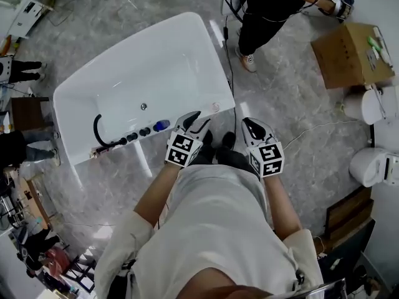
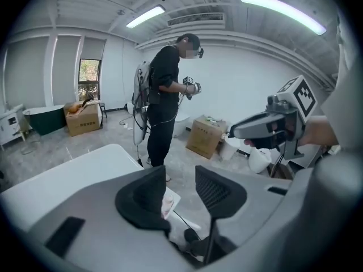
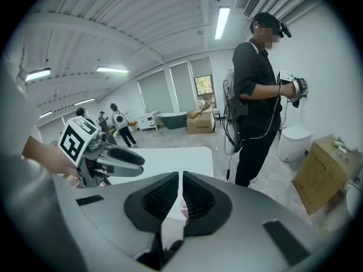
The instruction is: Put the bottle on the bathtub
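The white bathtub (image 1: 140, 73) fills the middle left of the head view. On its near rim lies a small blue object (image 1: 161, 125) beside a row of black knobs (image 1: 138, 134); whether it is the bottle I cannot tell. My left gripper (image 1: 193, 117) hovers just right of that object, over the tub's near corner. Its jaws stand apart with nothing between them (image 2: 178, 177). My right gripper (image 1: 247, 124) hangs over the floor beside the tub, jaws closed together and empty (image 3: 180, 180). A small pinkish item (image 1: 215, 108) rests on the tub's corner.
Another person (image 1: 265, 8) stands beyond the tub's far right corner and holds grippers. A cardboard box (image 1: 349, 55) and white toilets (image 1: 369, 165) stand to the right. A black cable (image 1: 231, 73) runs along the floor beside the tub. A black hose (image 1: 98, 129) curves inside the tub.
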`<state>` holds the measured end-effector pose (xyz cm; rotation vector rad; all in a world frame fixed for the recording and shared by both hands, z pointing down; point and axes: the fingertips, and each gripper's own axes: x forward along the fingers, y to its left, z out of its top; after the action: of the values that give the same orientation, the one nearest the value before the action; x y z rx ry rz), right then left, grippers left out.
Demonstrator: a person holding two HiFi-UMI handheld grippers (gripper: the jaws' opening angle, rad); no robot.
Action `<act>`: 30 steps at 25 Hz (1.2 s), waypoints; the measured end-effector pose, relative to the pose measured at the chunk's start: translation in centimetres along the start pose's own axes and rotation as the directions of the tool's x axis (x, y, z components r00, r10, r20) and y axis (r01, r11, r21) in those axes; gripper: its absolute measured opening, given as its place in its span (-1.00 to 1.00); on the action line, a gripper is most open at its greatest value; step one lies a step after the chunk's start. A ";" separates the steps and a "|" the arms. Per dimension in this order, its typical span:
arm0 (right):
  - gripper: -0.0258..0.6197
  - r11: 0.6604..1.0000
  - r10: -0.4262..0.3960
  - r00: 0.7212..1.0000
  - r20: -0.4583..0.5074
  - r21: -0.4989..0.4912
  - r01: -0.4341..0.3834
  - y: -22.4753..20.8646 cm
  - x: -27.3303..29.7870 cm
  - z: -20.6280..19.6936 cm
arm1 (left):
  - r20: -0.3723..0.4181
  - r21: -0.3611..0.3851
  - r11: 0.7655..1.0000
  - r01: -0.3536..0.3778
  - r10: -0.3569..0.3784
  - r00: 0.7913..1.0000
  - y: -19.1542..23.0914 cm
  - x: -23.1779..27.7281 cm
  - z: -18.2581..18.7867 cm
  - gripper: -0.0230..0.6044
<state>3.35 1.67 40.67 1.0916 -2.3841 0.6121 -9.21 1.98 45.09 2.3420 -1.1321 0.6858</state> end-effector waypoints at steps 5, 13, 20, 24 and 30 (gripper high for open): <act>-0.78 0.998 0.039 0.999 0.025 -0.046 -0.038 1.3 -1.5 2.4 | 0.011 0.011 1.000 0.027 -0.028 1.000 -0.2 -2.7 1.3 -0.67; -0.78 0.994 0.063 0.996 0.066 -0.097 -0.056 2.1 -3.0 5.2 | 0.075 0.017 1.000 0.023 -0.024 0.997 -0.3 -5.8 4.3 -0.88; -0.78 0.992 0.053 0.993 0.104 -0.115 -0.041 1.4 -3.0 6.6 | 0.116 0.047 0.998 0.040 -0.045 0.992 -0.5 -6.0 6.6 -0.90; -0.78 0.991 0.048 0.991 0.128 -0.131 -0.031 2.1 -2.9 7.4 | 0.131 0.032 0.998 0.049 -0.053 0.990 -0.1 -6.6 7.2 -0.90; -0.78 0.994 0.061 0.988 0.141 -0.098 -0.047 1.4 -3.3 7.7 | 0.125 0.013 0.999 0.034 -0.036 0.991 0.0 -6.1 7.2 -0.90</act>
<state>2.53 0.11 32.35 1.0658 -2.5456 0.4468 -10.77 1.32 35.78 2.4375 -1.1398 0.5399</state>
